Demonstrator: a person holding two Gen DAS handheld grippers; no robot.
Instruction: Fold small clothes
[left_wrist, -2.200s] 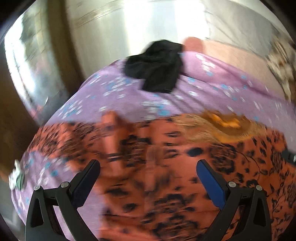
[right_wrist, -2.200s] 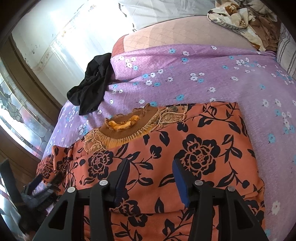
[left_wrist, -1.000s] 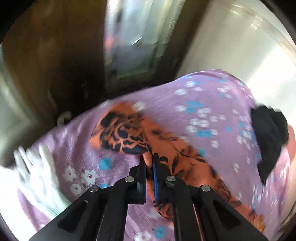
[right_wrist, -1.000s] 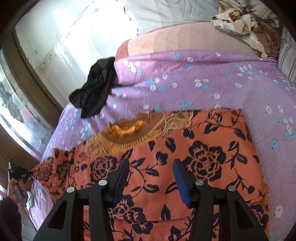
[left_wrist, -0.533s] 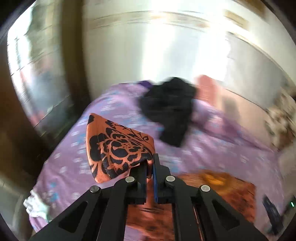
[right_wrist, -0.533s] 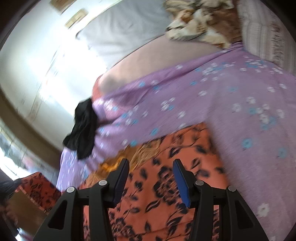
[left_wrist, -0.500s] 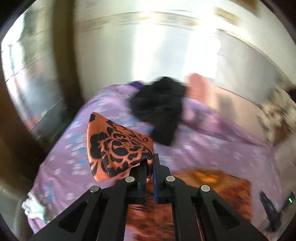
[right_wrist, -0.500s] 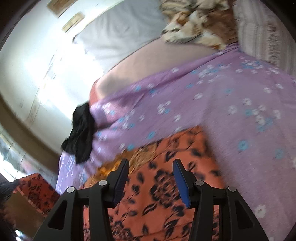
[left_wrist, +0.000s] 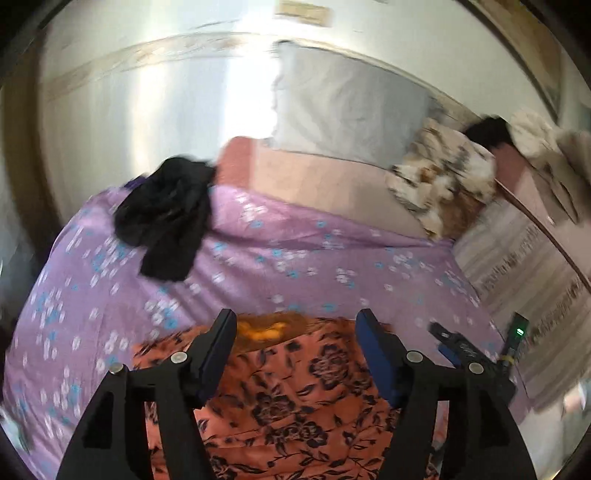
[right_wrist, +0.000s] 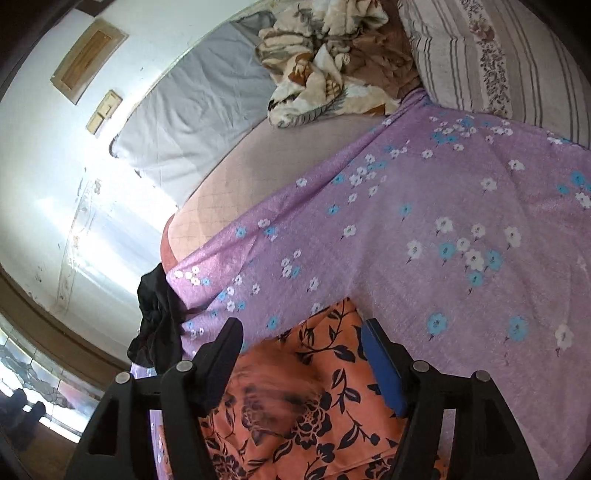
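Observation:
An orange garment with a black flower print (left_wrist: 295, 402) lies on the purple flowered bedsheet (left_wrist: 295, 254), its gold-brown neckline (left_wrist: 266, 330) toward the far side. My left gripper (left_wrist: 295, 354) is open and empty just above the garment, near the neckline. My right gripper (right_wrist: 301, 363) is open and empty over the garment's far right corner (right_wrist: 332, 332). The other gripper (left_wrist: 465, 350) shows at the right of the left wrist view.
A crumpled black garment (left_wrist: 166, 218) lies at the far left of the bed and shows in the right wrist view (right_wrist: 155, 325) too. A grey pillow (left_wrist: 343, 110), a brown patterned blanket (right_wrist: 332, 55) and a striped pillow (right_wrist: 480, 48) lie at the bed's head.
My left gripper held a sleeve of the orange garment, carried it over the garment and let go; it is now open. My right gripper moved to the garment's right corner.

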